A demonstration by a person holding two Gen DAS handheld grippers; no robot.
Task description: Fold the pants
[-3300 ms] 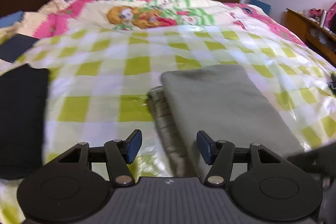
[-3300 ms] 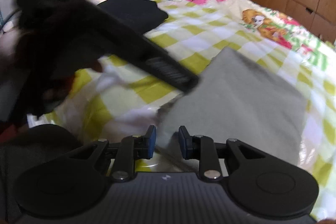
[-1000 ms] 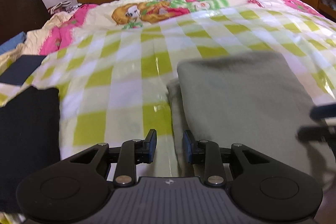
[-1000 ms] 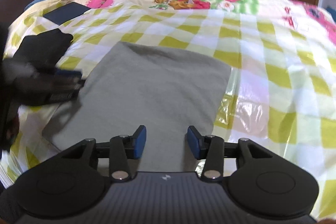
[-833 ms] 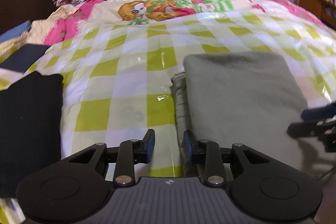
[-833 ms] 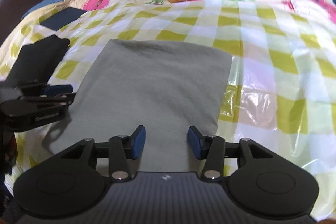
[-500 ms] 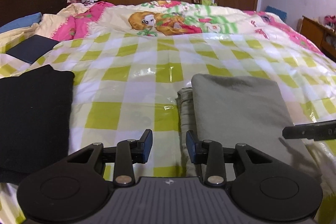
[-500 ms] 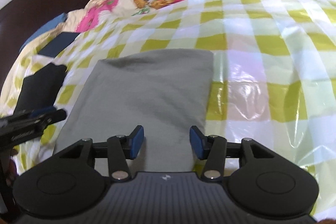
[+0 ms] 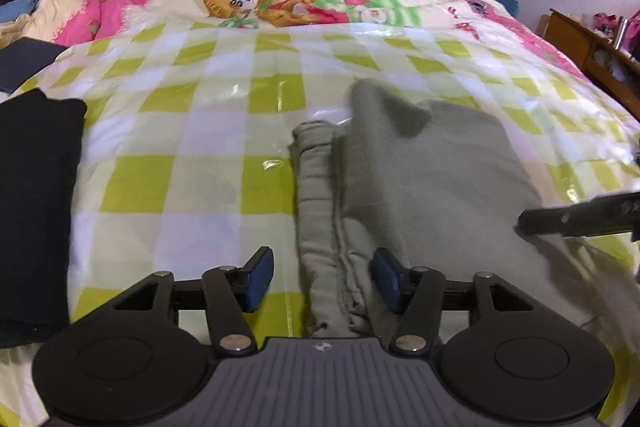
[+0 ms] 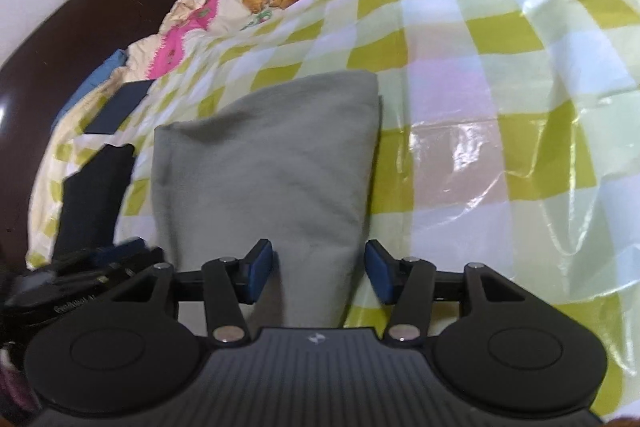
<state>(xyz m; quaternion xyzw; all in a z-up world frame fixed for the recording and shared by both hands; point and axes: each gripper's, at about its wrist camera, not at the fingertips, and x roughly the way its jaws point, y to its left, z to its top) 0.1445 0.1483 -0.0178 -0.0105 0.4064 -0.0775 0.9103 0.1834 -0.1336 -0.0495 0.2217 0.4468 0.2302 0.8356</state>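
Between the spread fingers of the left gripper [image 9: 322,279], which have just been opening, and of the equally unclamped right gripper [image 10: 318,271], lies the near edge of the grey pants [image 9: 432,179], folded on the checkered bedspread [image 9: 192,131] further off, so, as I judge, both should pinch all layers evenly before lifting.

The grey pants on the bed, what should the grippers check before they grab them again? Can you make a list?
1. Left gripper open, jaws have just been opening: ok.
2. Grey pants edge between its pads: ok.
3. Right gripper open, jaws just opening: ok.
4. Pants corner between right pads: ok.
5. Pants lie flat and smooth: not ok, far end looks rumpled.
6. Black folded clothes clear of pants: ok.
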